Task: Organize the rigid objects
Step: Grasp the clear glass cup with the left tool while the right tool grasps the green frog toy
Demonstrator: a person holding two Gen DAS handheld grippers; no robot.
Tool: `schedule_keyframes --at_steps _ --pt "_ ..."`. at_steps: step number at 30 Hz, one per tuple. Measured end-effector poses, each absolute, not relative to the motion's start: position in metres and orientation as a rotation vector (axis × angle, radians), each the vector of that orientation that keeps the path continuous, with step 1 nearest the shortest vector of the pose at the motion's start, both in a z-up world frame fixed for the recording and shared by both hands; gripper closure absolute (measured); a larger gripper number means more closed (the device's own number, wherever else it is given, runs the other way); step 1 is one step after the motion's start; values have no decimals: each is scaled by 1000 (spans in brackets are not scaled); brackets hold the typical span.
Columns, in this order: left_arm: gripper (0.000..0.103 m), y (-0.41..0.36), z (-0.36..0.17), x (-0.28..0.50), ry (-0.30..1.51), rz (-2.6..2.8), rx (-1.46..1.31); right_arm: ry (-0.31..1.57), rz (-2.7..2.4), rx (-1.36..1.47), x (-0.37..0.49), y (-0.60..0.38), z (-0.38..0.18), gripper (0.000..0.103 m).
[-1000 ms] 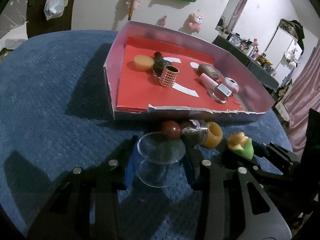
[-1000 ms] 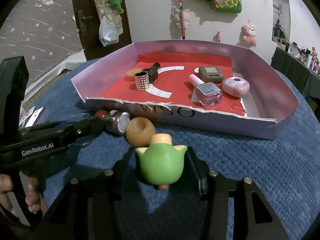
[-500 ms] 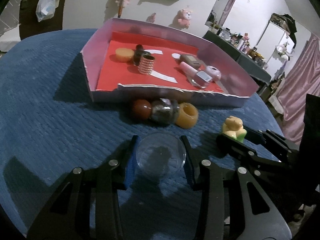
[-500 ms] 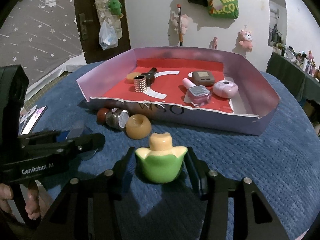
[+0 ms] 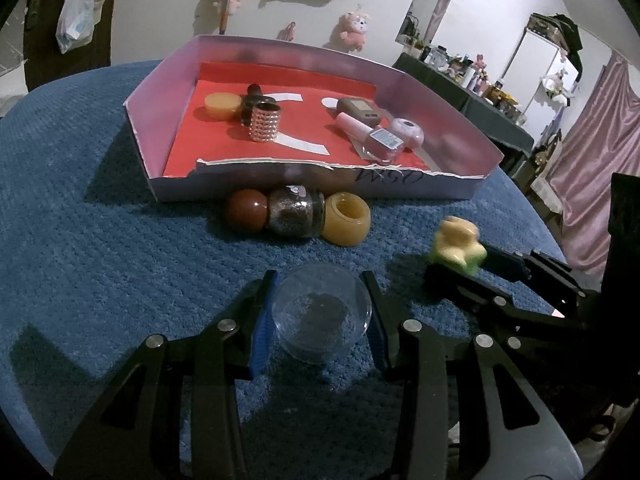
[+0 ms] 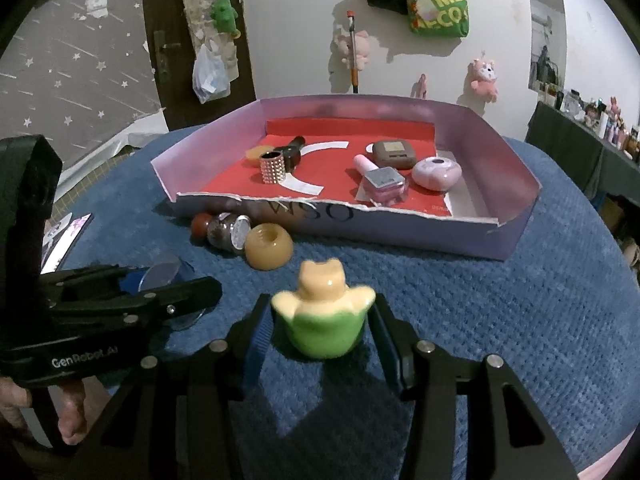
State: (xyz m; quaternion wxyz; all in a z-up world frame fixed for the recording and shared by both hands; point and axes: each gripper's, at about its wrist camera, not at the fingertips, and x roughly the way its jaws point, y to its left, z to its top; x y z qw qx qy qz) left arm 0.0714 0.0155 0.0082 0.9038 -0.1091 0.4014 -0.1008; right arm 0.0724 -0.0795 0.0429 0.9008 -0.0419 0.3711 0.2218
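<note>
My left gripper (image 5: 320,314) is shut on a clear glass cup (image 5: 322,312), held low over the blue cloth; it also shows in the right wrist view (image 6: 164,280). My right gripper (image 6: 322,328) is shut on a green and cream toy figure (image 6: 322,320), seen at the right in the left wrist view (image 5: 458,248). A pink box (image 5: 160,120) with a red floor holds a studded ring (image 5: 264,122), a nail polish bottle (image 5: 372,134) and other small items. A brown ball (image 5: 246,212), a dark jar (image 5: 296,212) and an amber ring (image 5: 346,220) lie before the box.
The round table is covered in blue cloth (image 5: 100,240). Cards lie at its left edge (image 6: 64,236). A dark shelf with bottles stands at the right (image 6: 592,152). A door and wall toys are behind the box.
Both grippers have drawn back from the box with their objects, so the box and the three loose items now look farther away. The cup has tipped to face the camera.
</note>
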Motion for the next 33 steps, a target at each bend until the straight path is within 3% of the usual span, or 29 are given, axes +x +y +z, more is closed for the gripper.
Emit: schedule_keyframes --at_steps 11,18,23,26,33 --pt "64 14 8 72 831 -210 -220 799 477 -29 83 -81 38 51" --pt "61 14 8 71 824 -221 -225 783 477 -39 95 -68 37 39" --pt "61 13 7 70 812 -224 -216 791 472 -49 98 -65 31 38" --pt "61 14 6 71 808 -228 -218 787 465 -54 97 -66 31 52" --pt "63 13 7 66 804 -228 -201 791 475 -48 95 -68 31 52"
